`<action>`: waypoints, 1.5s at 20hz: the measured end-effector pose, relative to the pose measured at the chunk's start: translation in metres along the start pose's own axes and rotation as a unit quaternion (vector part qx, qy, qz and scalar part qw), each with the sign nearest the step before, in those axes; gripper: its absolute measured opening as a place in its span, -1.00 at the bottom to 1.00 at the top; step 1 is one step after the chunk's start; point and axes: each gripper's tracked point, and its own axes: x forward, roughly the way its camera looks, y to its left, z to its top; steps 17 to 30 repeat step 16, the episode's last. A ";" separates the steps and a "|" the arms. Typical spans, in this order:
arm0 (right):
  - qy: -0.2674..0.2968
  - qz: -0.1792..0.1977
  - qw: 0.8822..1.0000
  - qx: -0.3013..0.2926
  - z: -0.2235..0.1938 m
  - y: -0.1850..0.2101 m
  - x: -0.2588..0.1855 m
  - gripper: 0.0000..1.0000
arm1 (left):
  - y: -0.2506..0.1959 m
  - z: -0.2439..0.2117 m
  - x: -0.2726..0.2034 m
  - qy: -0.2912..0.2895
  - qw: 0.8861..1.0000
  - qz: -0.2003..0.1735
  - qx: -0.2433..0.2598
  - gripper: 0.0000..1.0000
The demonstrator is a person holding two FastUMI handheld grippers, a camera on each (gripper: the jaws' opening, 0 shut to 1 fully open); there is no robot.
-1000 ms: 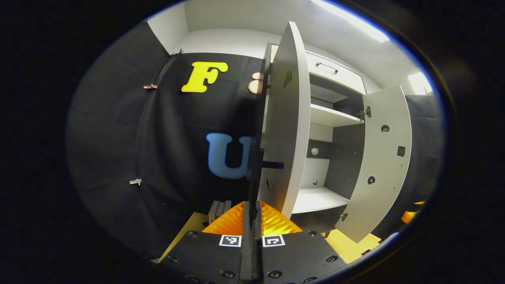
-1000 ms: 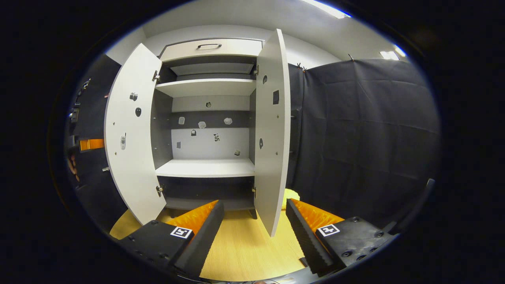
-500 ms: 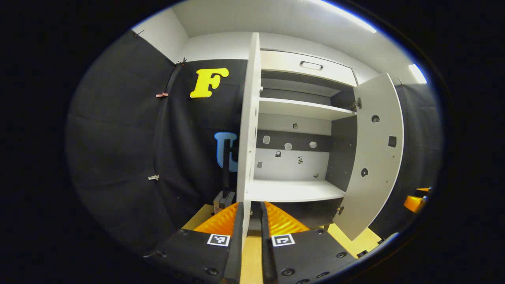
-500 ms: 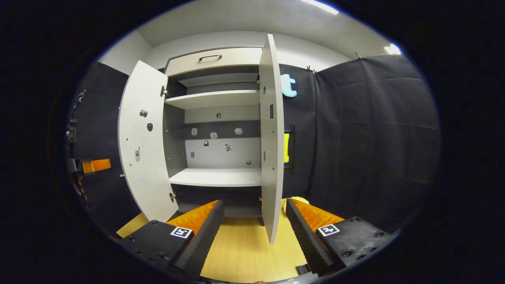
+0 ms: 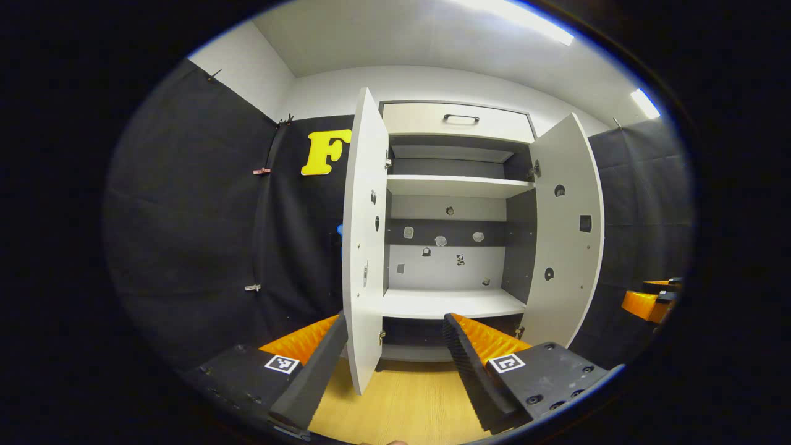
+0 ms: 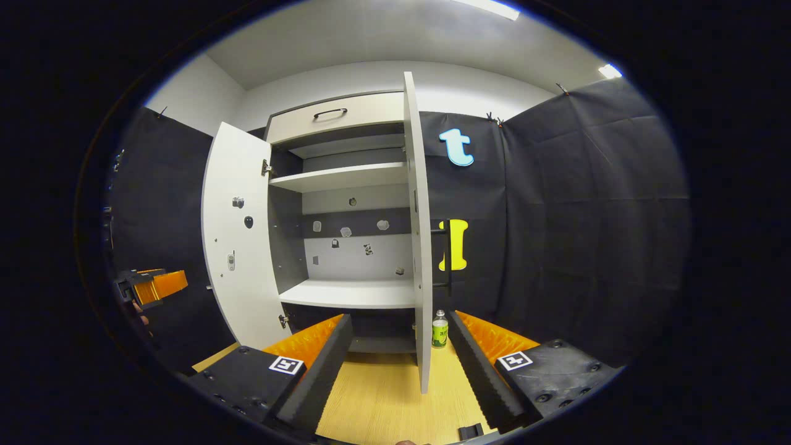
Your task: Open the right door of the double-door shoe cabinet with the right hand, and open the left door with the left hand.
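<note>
Currently, both doors: swung out wide, cabinet interior exposed.
Shoe cabinet (image 5: 454, 247): stands against the black cloth wall, on a wood-toned floor (image 5: 408, 402); drawer with a dark handle (image 5: 460, 118) across the top.
Left door (image 5: 363, 247): open, seen nearly edge-on in the left gripper view, its lower edge between that gripper's fingers but touching neither; in the right gripper view its inner face (image 6: 238, 235) shows, with hinges at the cabinet side.
Right door (image 6: 419, 247): open, edge-on in the right gripper view, a dark bar handle (image 6: 446, 253) on its outer side; inner face (image 5: 568, 235) visible from the left gripper view.
Shelves: upper shelf (image 5: 454, 185) and lower shelf (image 5: 454, 303) both bare; small marks on the back panel, too small to identify.
Left gripper (image 5: 395, 352): fingers spread well apart, holding nothing; also seen far off at the left edge of the right gripper view (image 6: 151, 285).
Right gripper (image 6: 401, 355): fingers spread apart, holding nothing, the right door's edge between them without contact.
Bottle (image 6: 439, 329): small, green label, upright on the floor just beside the right door's foot.
</note>
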 end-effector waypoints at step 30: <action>0.003 -0.017 1.000 -0.008 -0.016 0.018 0.020 0.96 | 0.012 -0.016 0.006 0.002 1.000 -0.009 0.021 0.91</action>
